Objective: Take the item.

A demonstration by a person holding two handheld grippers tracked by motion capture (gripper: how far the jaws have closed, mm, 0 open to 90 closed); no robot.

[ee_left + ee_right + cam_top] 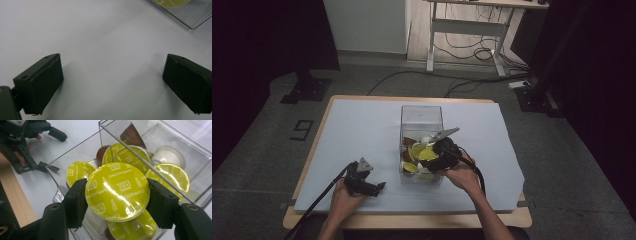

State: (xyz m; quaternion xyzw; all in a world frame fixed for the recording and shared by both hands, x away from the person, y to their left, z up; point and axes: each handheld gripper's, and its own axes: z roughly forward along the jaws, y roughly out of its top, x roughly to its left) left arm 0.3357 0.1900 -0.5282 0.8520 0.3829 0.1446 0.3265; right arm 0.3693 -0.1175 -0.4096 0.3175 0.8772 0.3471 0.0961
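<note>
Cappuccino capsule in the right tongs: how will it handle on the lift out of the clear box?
The capsule is likely light: small plastic cup, foil lid. Its round rim sits between flat black pads, so it may pivot or slip. The glossy lid probably dents easily. The right tongs should clear the box wall.

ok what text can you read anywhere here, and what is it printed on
"NESCAFÉ Dolce Gusto" – on the yellow-green lid of the capsule held in the right gripper.
"CAPPUCCINO" – repeated around that lid's edge.
"CAPPUCCINO" – on the lid of the capsule at left in the clear box; its brand print is too small to read.
"9" – marked on the floor left of the table.
Print on the other lids is blurred.
</note>
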